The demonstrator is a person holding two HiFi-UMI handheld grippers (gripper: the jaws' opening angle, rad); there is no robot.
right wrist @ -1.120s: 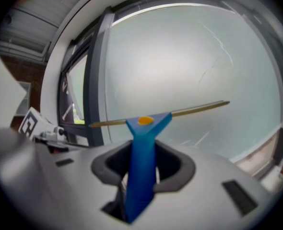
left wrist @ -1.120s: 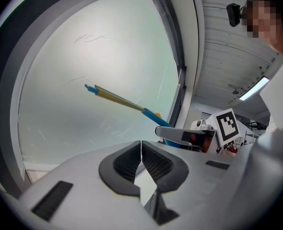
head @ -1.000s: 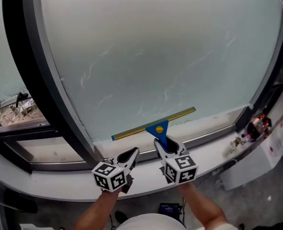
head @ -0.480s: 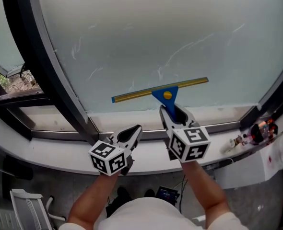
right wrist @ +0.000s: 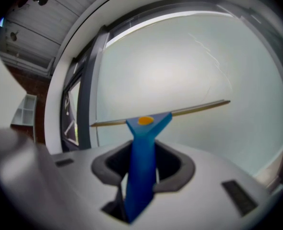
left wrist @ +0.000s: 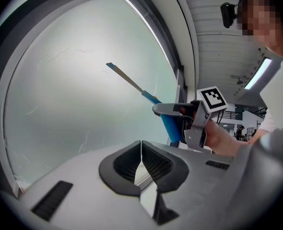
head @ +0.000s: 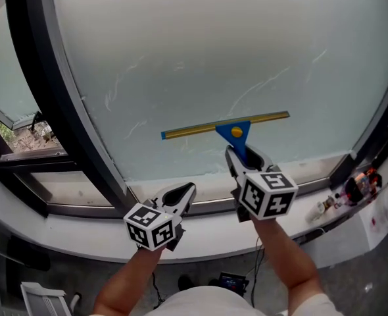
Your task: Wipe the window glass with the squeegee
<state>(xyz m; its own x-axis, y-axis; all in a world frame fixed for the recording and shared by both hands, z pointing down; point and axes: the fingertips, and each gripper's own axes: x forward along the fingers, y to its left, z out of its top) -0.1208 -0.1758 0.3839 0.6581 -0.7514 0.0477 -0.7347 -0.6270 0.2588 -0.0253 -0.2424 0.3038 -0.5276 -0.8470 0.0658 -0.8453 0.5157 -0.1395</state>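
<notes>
Squeegee (head: 228, 128) handle sits pinched in right claw (head: 246, 158), while left claw (head: 183, 192) stays-free pressed together.

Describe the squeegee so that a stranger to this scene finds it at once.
Start at the large frosted window glass. Low on it, above the sill, a thin yellowish blade runs across on a blue handle: the squeegee. It alone bears an orange dot, and the right gripper clamps its handle.
</notes>
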